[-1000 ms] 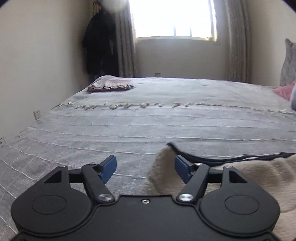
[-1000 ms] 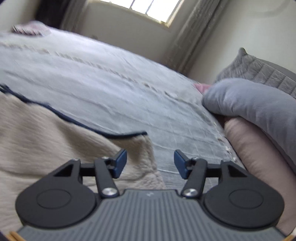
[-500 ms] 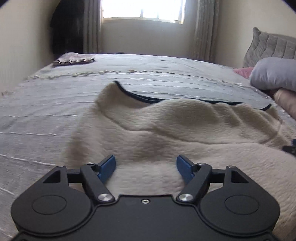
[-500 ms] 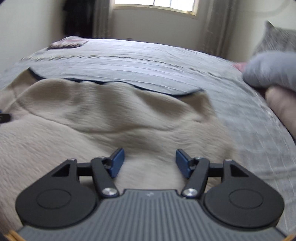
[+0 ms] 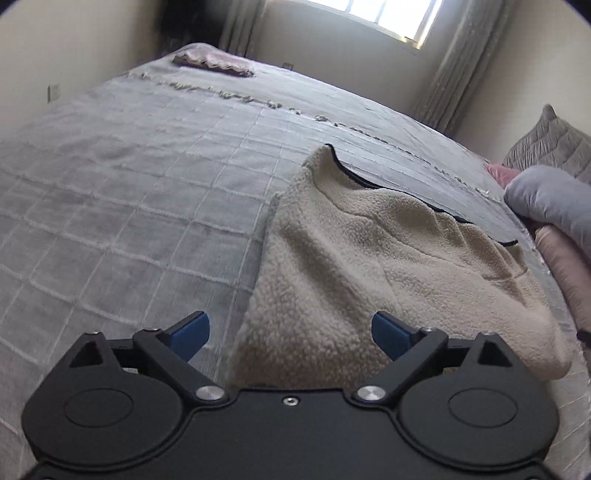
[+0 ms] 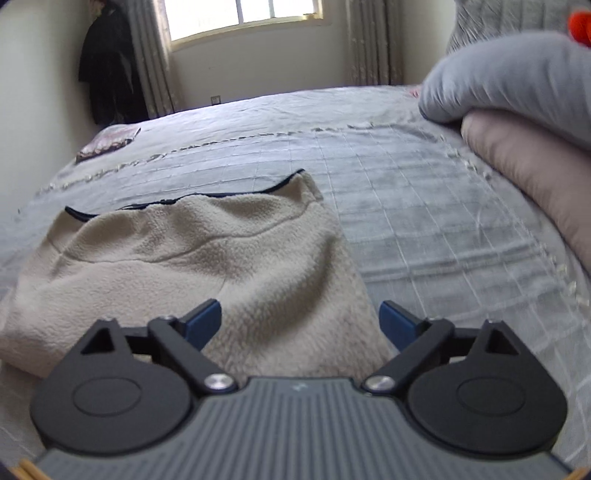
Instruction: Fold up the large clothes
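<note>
Two near corners of the cream fleece garment [image 5: 369,258] [image 6: 207,258], spread across the centre and lower half of both views on the grey bed [image 5: 129,177], look like the sensible places to take hold. It appears thick, soft and floppy, fairly light, likely to sag and bunch rather than slip. Left hand-held gripper [image 5: 291,328] and right hand-held gripper [image 6: 300,320] have just been opening and stand wide over its near edge, gripping nothing.

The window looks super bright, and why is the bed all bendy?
Left wrist view: the window glares white, and the fisheye lens bows the bed cover. Right wrist view: same glare, and the grey pillow is blurred.
</note>
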### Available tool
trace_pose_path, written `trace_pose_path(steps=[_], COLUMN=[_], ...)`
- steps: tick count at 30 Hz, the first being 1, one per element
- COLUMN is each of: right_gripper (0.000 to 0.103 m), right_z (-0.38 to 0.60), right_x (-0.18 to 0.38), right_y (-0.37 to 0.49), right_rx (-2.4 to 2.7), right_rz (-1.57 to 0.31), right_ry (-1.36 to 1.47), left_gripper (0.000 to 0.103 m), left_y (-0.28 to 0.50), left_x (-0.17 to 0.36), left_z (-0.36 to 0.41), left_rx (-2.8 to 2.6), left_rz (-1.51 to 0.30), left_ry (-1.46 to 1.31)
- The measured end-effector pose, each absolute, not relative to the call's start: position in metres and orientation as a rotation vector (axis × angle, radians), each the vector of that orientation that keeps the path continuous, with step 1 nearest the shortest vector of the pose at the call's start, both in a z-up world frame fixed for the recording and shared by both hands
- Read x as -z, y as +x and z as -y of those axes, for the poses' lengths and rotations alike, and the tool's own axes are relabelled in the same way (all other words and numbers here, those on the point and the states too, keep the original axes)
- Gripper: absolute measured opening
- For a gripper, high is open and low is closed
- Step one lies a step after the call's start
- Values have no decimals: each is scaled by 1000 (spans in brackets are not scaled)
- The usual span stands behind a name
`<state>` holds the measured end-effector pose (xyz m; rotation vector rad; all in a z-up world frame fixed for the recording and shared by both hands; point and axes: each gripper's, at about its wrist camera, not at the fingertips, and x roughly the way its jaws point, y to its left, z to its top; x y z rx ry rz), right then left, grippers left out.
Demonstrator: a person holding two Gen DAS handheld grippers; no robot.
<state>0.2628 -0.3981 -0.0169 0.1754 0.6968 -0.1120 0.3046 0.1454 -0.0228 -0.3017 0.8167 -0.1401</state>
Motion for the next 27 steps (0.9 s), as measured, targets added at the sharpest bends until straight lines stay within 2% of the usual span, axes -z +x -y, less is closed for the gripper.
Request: trace_pose_path(steps=[9, 19, 23, 25, 27], right_gripper=[99, 100, 88, 76, 57], right_z=[426, 440, 452, 450, 442], right_x=[45, 85, 101, 104, 100], right_y=[232, 268, 282, 284, 284], right_rx=[130, 110, 136, 158, 153], right_rz=[-779, -820, -789, -757, -747], right_ry=[304, 548, 661, 657, 593], left_gripper=[96, 93, 76, 67, 57], left_y=[292, 323, 331, 334, 333], left_x=[65, 93, 96, 98, 94], left_z=[-166, -136, -131, -127, -120], left_rx=[187, 134, 84, 59, 39], left_rz=[-937, -854, -788, -757, -729], left_ry=[-591, -669, -665, -659, -611])
